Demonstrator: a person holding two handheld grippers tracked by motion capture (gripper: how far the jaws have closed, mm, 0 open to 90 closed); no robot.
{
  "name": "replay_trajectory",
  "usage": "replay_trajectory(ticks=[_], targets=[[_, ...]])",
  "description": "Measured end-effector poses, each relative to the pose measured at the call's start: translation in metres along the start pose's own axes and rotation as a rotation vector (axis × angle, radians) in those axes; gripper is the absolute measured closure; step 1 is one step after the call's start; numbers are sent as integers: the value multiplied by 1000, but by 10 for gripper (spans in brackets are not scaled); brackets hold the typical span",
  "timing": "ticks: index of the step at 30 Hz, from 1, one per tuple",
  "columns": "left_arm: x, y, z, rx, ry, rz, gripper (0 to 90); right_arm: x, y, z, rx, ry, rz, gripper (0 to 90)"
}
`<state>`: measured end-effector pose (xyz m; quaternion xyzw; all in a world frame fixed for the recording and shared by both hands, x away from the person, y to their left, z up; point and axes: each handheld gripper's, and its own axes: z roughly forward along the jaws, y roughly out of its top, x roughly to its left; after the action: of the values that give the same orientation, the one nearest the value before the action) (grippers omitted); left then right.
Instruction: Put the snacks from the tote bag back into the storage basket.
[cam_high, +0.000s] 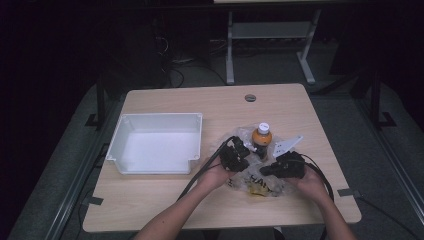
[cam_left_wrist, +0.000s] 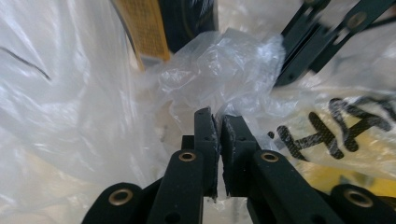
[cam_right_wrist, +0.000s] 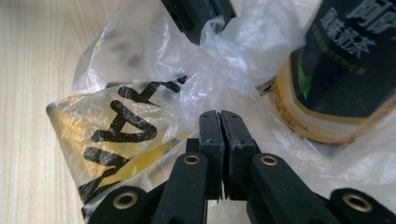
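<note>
A crumpled clear plastic bag (cam_high: 257, 181) with black lettering lies on the table's near right part. Inside it stands a bottle (cam_high: 262, 136) with an orange body and a white cap. My left gripper (cam_high: 246, 156) reaches in from the bag's left. Its jaws (cam_left_wrist: 218, 122) are pressed together on a fold of the bag's film (cam_left_wrist: 224, 70). My right gripper (cam_high: 263, 170) comes in from the right, shut on the film (cam_right_wrist: 140, 60) beside the bottle's dark label (cam_right_wrist: 336, 70). Something yellow (cam_right_wrist: 107, 135) lies under the lettering.
A white, empty rectangular tray (cam_high: 160, 116) sits on the left half of the wooden table (cam_high: 175, 100). A round cable hole (cam_high: 250, 97) is at the table's far edge. Both forearms enter from the near edge.
</note>
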<state>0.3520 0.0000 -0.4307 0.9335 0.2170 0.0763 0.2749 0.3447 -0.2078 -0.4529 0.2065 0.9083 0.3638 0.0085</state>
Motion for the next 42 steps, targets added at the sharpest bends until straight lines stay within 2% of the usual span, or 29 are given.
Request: replay_trajectory(ticks=[3, 6, 9, 13, 17, 18, 25, 32, 36, 39, 42], targets=[[1, -6, 5, 26, 6, -1, 883, 0, -1, -2, -4, -5, 1, 887], [2, -13, 7, 32, 5, -17, 893, -1, -3, -1, 12, -12, 2, 892], [4, -20, 9, 49, -16, -38, 892, -1, -5, -1, 25, -18, 5, 895], [5, -26, 7, 32, -8, -58, 892, -2, -9, -1, 43, -23, 18, 896], [5, -29, 5, 36, 2, -41, 892, -4, -14, -1, 53, -20, 40, 897], [5, -31, 4, 30, 2, -48, 892, -5, -15, -1, 57, -25, 40, 897], [5, -37, 1, 25, 14, -55, 892, -7, -21, -5, 47, -20, 61, 897], [7, -40, 0, 13, 8, -70, 887, -10, -28, -12, 47, -27, 83, 897], [7, -39, -1, 8, -3, -79, 832, -8, -28, -12, 48, -29, 73, 894], [9, -39, -5, -6, -51, -106, 773, -4, -24, -14, 44, -46, 52, 880], [8, -37, -14, -30, -51, -105, 744, 0, -19, -21, 15, -53, 41, 867]])
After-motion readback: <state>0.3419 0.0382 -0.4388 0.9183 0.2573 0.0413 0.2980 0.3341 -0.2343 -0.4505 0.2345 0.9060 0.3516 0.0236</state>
